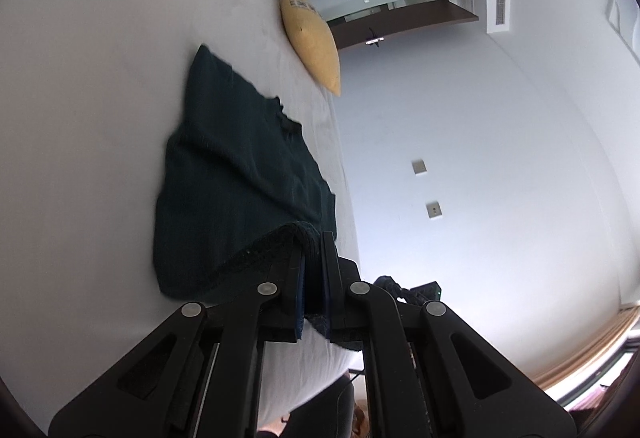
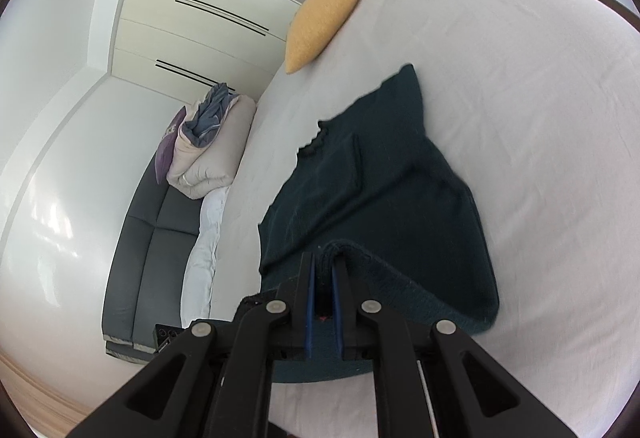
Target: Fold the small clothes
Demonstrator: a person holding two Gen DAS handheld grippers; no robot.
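A dark teal knitted top (image 1: 240,174) lies spread on a white bed sheet (image 1: 100,78). My left gripper (image 1: 314,238) is shut on one corner of its ribbed bottom hem and holds it lifted off the sheet. In the right wrist view the same top (image 2: 392,190) lies with its neckline toward the far side. My right gripper (image 2: 325,258) is shut on the other hem corner, also raised. The hem sags between the two grips.
A yellow cushion (image 1: 310,38) (image 2: 322,22) lies at the far end of the bed (image 2: 540,98). A dark sofa (image 2: 152,246) with folded bedding (image 2: 208,154) stands beside the bed. A wall (image 1: 480,158) runs along the bed's other side.
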